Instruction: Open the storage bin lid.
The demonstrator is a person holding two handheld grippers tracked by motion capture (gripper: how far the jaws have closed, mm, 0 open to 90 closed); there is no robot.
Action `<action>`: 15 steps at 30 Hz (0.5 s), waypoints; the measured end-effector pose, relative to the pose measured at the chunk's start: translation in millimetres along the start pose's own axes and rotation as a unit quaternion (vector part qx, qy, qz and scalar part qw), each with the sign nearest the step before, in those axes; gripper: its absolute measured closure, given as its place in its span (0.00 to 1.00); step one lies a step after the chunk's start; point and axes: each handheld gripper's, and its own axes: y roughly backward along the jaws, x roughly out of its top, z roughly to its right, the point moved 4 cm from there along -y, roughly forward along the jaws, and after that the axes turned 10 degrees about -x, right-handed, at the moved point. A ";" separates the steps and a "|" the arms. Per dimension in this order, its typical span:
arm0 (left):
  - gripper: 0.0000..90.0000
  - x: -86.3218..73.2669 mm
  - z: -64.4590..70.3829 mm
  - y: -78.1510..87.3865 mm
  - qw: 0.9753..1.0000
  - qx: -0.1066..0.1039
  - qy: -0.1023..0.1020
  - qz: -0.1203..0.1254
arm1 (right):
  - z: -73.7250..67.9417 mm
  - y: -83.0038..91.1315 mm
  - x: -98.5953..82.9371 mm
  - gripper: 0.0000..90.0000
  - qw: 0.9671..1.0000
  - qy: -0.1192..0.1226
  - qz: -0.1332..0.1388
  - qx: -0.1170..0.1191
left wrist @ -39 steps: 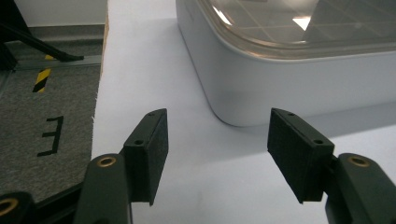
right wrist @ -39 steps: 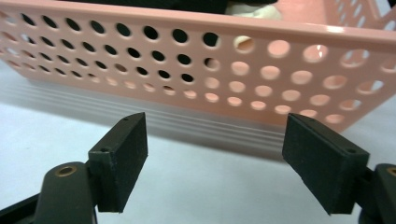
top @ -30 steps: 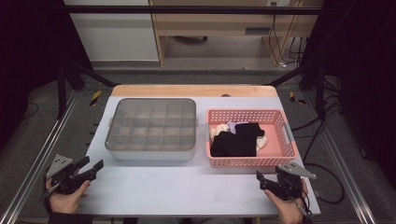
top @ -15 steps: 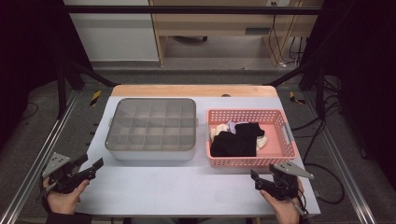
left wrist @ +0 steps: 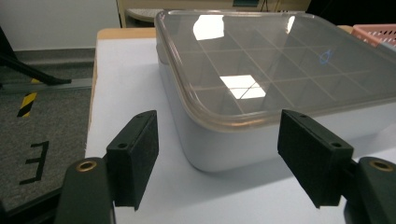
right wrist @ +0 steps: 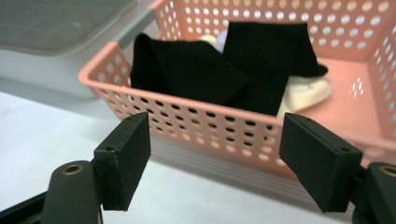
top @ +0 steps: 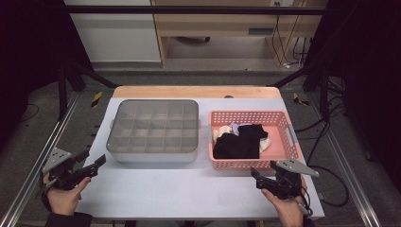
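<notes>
Tongs at the near desk edge, both pairs idle. Left tongs (top: pixel 94 165) spread wide, nothing between the jaws, aimed at the near left corner of the lidded organizer box (top: pixel 153 130). Right tongs (top: pixel 257 176) likewise spread and empty, pointing at the near wall of the pink basket (top: pixel 255 161).

Desk (top: pixel 189 189) between hands and containers is bare.

Farther on: box sits with its clear lid (left wrist: pixel 261 70) seated; the grid compartments seen through it look empty. Basket just beside the box on its right, holding a heap of socks: black socks (right wrist: pixel 219 70) on top, a cream sock (right wrist: pixel 306 91) and a pale lilac piece underneath, mostly hidden.

Judgement: sorting not begun. Nothing gripped, lid not yet off, all socks in the basket. Left to do, likely: open the box, then move socks across into the compartments.
</notes>
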 end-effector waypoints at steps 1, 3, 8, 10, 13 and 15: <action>0.31 2.3 -0.4 1.0 1.000 0.000 0.000 0.002 | -1.0 0.7 2.9 0.28 1.000 0.004 0.003 0.001; 0.31 8.7 -1.1 2.7 1.000 -0.004 0.001 0.007 | -6.2 2.7 13.3 0.28 1.000 0.004 0.011 0.009; 0.29 15.4 -1.5 2.5 1.000 -0.001 0.003 0.009 | -15.6 3.0 27.3 0.27 1.000 0.012 0.022 0.016; 0.29 18.3 -0.8 2.0 1.000 -0.001 0.001 0.009 | -20.0 2.3 31.6 0.27 0.999 0.013 0.025 0.020; 0.28 22.2 0.3 0.2 1.000 -0.003 0.000 0.009 | -26.7 -0.6 37.2 0.27 0.999 0.016 0.027 0.025; 0.28 26.2 0.9 -1.8 1.000 -0.007 0.000 0.011 | -31.7 -2.9 41.1 0.27 0.999 0.017 0.027 0.030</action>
